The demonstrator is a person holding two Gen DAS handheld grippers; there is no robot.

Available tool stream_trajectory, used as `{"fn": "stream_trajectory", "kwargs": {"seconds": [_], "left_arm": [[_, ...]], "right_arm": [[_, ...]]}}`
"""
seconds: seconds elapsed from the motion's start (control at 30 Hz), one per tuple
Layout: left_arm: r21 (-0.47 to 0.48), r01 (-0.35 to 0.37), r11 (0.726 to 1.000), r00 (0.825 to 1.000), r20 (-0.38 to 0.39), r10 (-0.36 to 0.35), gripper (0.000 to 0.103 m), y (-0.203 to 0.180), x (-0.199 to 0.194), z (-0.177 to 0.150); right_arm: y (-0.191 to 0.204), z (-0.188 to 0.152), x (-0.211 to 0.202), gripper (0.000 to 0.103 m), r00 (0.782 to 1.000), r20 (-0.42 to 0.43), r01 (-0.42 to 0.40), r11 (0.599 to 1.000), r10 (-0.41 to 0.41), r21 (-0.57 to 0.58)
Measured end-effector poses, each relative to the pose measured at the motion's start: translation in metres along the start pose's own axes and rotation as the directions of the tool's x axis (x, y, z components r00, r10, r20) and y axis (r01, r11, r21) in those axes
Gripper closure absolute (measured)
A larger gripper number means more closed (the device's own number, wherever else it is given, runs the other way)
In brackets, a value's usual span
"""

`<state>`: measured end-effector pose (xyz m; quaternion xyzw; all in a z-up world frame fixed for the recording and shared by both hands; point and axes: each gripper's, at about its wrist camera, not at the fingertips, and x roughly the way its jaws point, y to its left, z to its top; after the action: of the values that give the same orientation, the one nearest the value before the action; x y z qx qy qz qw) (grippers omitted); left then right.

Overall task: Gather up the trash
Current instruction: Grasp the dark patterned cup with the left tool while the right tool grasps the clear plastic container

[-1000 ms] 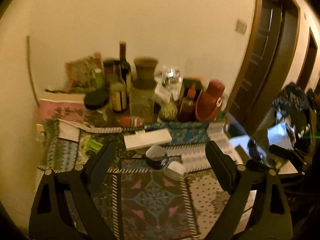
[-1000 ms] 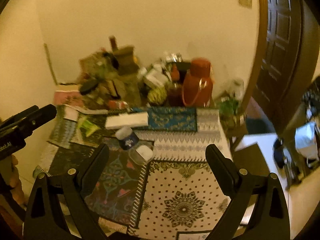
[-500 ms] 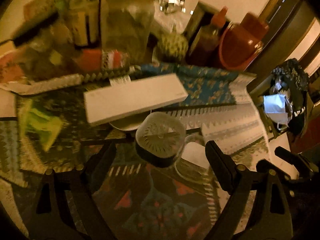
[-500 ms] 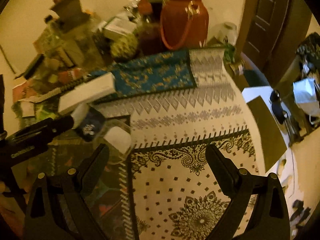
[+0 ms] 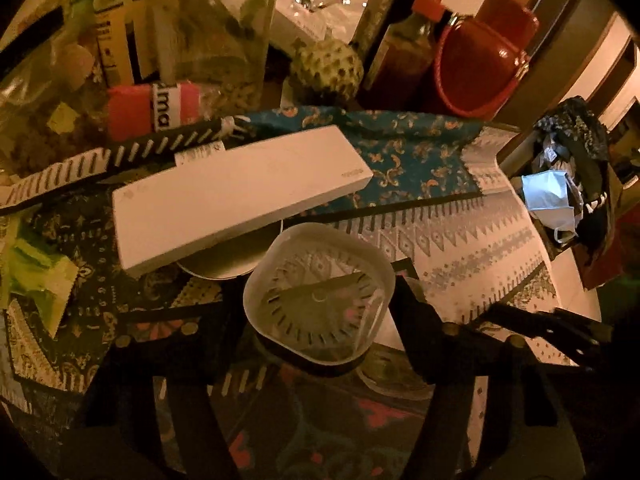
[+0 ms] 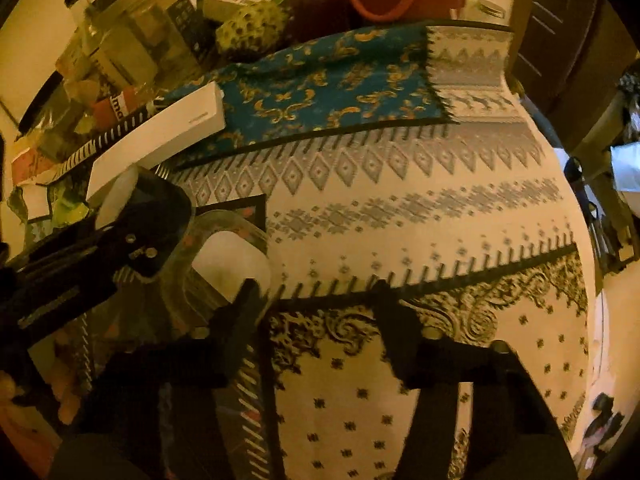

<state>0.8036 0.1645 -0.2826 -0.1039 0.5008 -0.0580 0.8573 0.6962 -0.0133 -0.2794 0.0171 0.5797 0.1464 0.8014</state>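
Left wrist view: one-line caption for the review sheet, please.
Left gripper closing around a clear plastic cup lying on the patterned tablecloth, just below a white box.

Cup 1 (image 5: 320, 300): clear plastic, rounded-square, dark band round one end. Tipped over, one end facing the left wrist cam; cloth pattern shows through it. Lies on dark part of patterned cloth (image 5: 460, 240).

Cup 2 (image 6: 228, 260): clear plastic, white patch at one end, on its side. Just beside cup 1, prob. touching; can't confirm.

Green wrapper (image 5: 36, 284): crumpled, bright green, flat on cloth, well apart from both cups.
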Motion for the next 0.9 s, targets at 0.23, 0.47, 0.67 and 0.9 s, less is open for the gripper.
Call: {"fn": "stream_trajectory", "kwargs": {"seconds": [0.23, 0.47, 0.67, 0.9], "left_arm": [[-0.014, -0.035, 0.999, 0.998, 0.047, 0.036, 0.035, 0.011, -0.038, -0.006], [-0.032, -0.068, 0.997, 0.993, 0.095, 0.071, 0.036, 0.019, -0.073, -0.010], [-0.044, -0.073, 0.996, 0.984, 0.161, 0.079, 0.036, 0.005, -0.107, -0.012], [-0.029, -0.086, 0.996, 0.966, 0.242, 0.090, 0.039, -0.033, -0.151, -0.022]], "right_arm": [[0.021, 0.006, 0.007, 0.081, 0.999, 0.036, 0.007, 0.998, -0.004, -0.069], [0.037, 0.011, 0.013, 0.100, 0.999, 0.038, -0.024, 0.995, 0.028, -0.092], [0.038, 0.006, -0.016, 0.101, 0.997, 0.067, -0.030, 0.995, 0.037, -0.097], [0.007, -0.006, -0.081, 0.101, 0.985, 0.169, -0.029, 0.994, 0.047, -0.104]]}}
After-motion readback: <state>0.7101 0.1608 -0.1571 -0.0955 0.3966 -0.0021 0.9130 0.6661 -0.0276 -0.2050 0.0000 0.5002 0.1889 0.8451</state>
